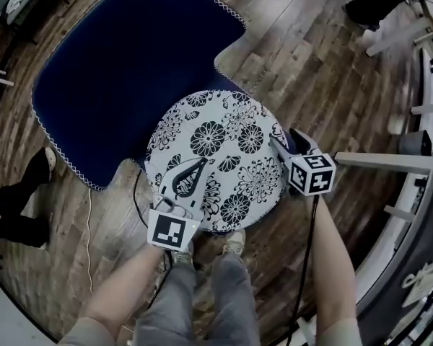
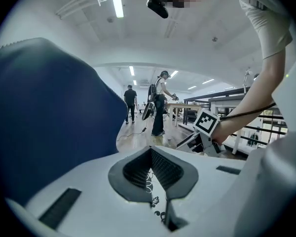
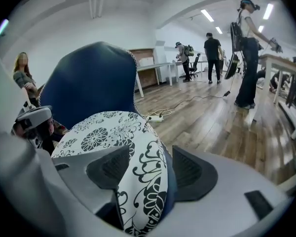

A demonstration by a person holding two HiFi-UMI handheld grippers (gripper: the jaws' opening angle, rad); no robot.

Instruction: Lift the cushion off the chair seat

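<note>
Round floral cushion [image 1: 216,161] sits on the navy chair [image 1: 108,71], so by my read the lift isn't made yet. Left gripper [image 1: 182,186] is pinched tight on the cushion's near rim. Right gripper [image 1: 280,144] straddles the right rim, jaws wide, pads not pressing. Around it: wood-plank floor [image 1: 310,56], a loose cable [image 1: 88,229], people [image 3: 249,48] standing by desks, and ceiling strip lights [image 2: 117,1].

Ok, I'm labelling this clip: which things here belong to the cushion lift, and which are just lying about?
Job in hand: cushion, chair, left gripper, right gripper.
Lying about: floor cable, power strip.
</note>
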